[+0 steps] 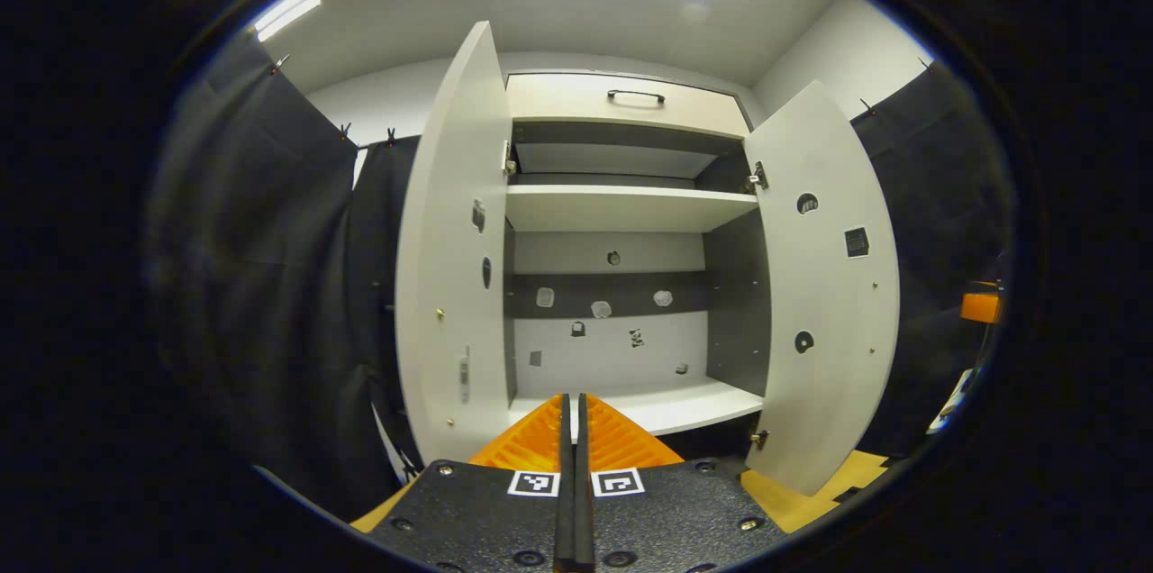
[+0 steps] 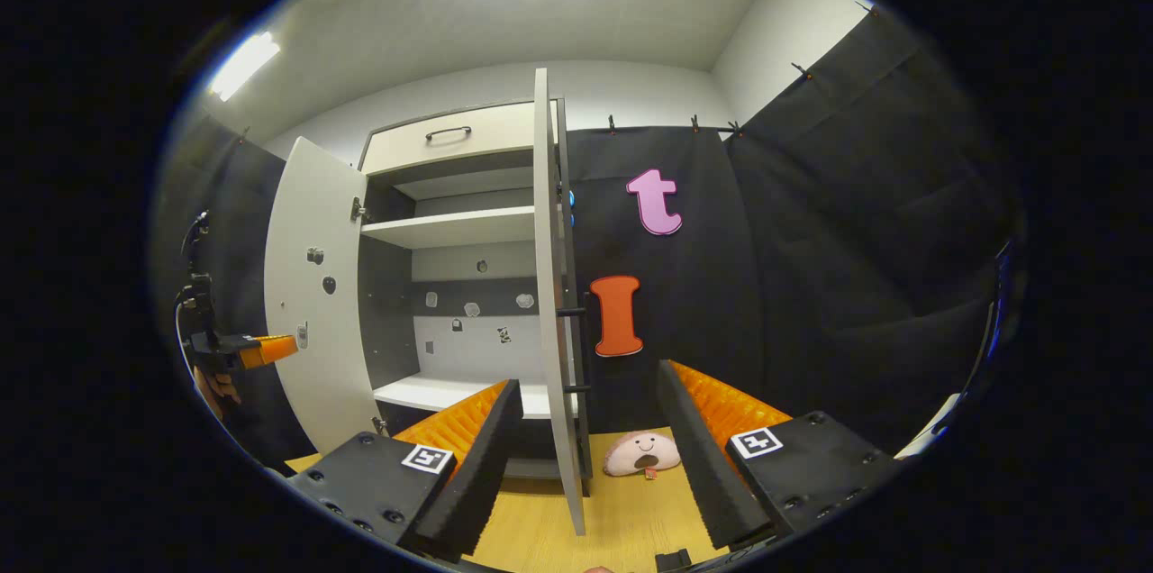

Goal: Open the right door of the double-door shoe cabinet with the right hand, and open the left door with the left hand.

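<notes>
Both doors of the shoe cabinet point(image 1: 621, 208) stand swung wide as I read it from my feeds. From the left gripper view I see the left door point(image 1: 450, 267) on one side and the right door point(image 1: 824, 285) on the other, with the pale shelves and dark back panel between them and a drawer with a black handle point(image 1: 635, 95) above. My left gripper point(image 1: 574, 429) has its 2 orange fingers pressed flat together, nothing between them, and it sits apart from the cabinet, pointing at the lower shelf point(image 1: 667, 406).

From the right gripper view, the right door point(image 2: 551, 303) comes almost edge-on, running down between the fingers of my right gripper point(image 2: 585, 438). Those fingers are spread wide, 1 to each side of the door's edge, and I cannot tell whether either touches it (the door looks farther off than the pads). The left door point(image 2: 315, 285) hangs open at the far side, and the left gripper point(image 2: 261, 350) shows beside it, held by a hand point(image 2: 216, 388). A pink plush toy point(image 2: 641, 453) lies on the wooden floor point(image 2: 621, 519) just beside the cabinet's base.
</notes>
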